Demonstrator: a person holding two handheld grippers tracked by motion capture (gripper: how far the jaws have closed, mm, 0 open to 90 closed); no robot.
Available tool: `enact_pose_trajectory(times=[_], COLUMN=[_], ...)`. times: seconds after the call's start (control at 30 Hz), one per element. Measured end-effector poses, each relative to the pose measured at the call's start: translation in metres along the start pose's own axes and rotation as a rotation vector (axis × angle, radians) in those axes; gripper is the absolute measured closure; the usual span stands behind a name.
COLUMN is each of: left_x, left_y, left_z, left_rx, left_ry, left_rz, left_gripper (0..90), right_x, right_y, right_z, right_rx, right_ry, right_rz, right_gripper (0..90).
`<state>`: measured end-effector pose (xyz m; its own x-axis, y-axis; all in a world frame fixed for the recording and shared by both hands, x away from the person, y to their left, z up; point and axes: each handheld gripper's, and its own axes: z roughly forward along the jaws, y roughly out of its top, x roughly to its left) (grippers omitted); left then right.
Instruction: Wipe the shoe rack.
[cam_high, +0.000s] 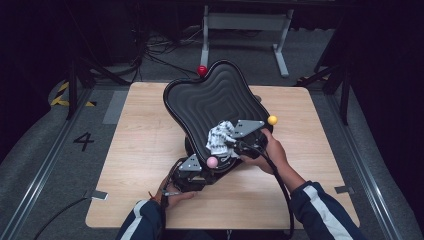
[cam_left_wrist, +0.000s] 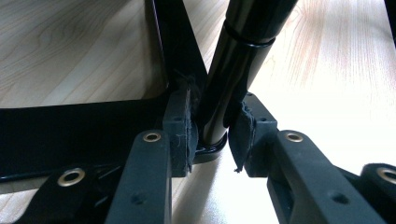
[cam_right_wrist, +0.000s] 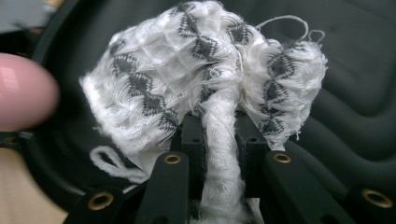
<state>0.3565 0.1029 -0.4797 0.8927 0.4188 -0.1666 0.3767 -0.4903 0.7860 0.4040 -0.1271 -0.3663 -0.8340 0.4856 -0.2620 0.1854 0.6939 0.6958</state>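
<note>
l gripper (cam_left_wrist: 217, 135) pinching chair post (cam_left_wrist: 238, 60), r gripper (cam_right_wrist: 219, 140) clamped on cloth (cam_right_wrist: 205, 70) at seat (cam_high: 215, 95) edge, bare table (cam_high: 145, 135) left

Tilted black tray (cam_high: 215, 97) blocks frame centre; bare table (cam_high: 140, 145) at left and lower right gives free passage.

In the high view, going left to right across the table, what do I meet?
Left gripper clamped on the black stand's post → pink ball → white patterned cloth in the right gripper → yellow ball.
</note>
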Motion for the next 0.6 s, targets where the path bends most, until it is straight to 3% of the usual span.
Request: enact_pose_trajectory(times=[0.23, 0.4, 0.6], left_x=[0.000, 0.000, 0.000], left_y=[0.000, 0.000, 0.000], left_z=[0.000, 0.000, 0.000], left_rx=[0.001, 0.005, 0.001], left_ry=[-0.002, -0.001, -0.001], left_rz=[-0.003, -0.002, -0.003], left_gripper=[69.1, 69.1, 69.1], right_x=[-0.025, -0.045, -0.054], right_y=[-0.013, -0.032, -0.046], right_z=[-0.004, -0.012, -0.020], right_rx=[0.009, 0.027, 0.021], right_ry=[-0.071, -0.121, -0.169], right_rz=[0.081, 0.152, 0.172], right_gripper=[77.8, 77.8, 77.6])
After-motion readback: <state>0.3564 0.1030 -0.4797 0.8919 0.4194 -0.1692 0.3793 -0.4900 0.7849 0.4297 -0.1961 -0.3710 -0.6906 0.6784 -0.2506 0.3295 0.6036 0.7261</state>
